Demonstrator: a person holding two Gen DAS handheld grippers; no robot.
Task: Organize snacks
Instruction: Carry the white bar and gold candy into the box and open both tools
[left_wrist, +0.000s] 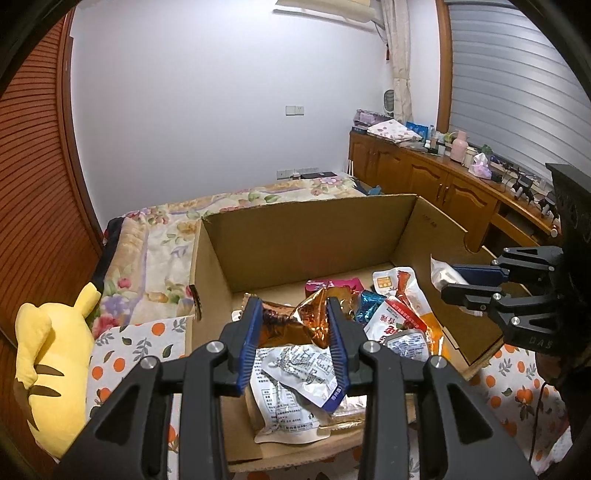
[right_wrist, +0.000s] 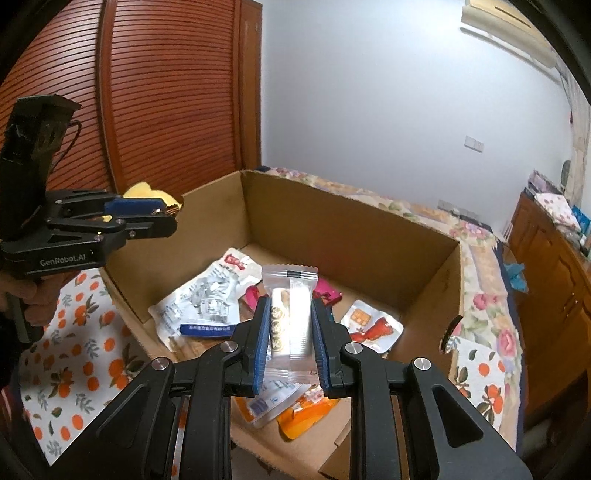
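1. Open cardboard box (left_wrist: 306, 236) on the bed (left_wrist: 236, 199), flaps down, tall walls on the far and left sides; bare floor of the box along the far wall, free room above it.
2. Snacks heaped in the near half of the box: gold foil bag (left_wrist: 295, 319), white pouch (left_wrist: 291, 384) with a blue strip of small print, red-and-white pouch (left_wrist: 397, 317), pink pack (left_wrist: 332, 285) further in.
3. Left claw (left_wrist: 293, 332) low over the heap, spread wide, gripping nothing; gold bag and white pouch seen between its blue pads (left_wrist: 251, 336), contact not clear.
4. Right claw (right_wrist: 290, 332) raised over the box's near right part, clamped on a clear wrapper (right_wrist: 290, 314) with a pale bar inside, upright, serrated top edge above the pads; round gold marks on the bar, unreadable.
5. Beside the box's left wall, a cloth with orange fruit (right_wrist: 74, 332) and a yellow plush (left_wrist: 55, 354) at the bed's left edge.
6. Readable: "GenRobot.AI" on the left claw's body in the right view; "DAS" on the right claw's in the left view. Pouch print too small to read.
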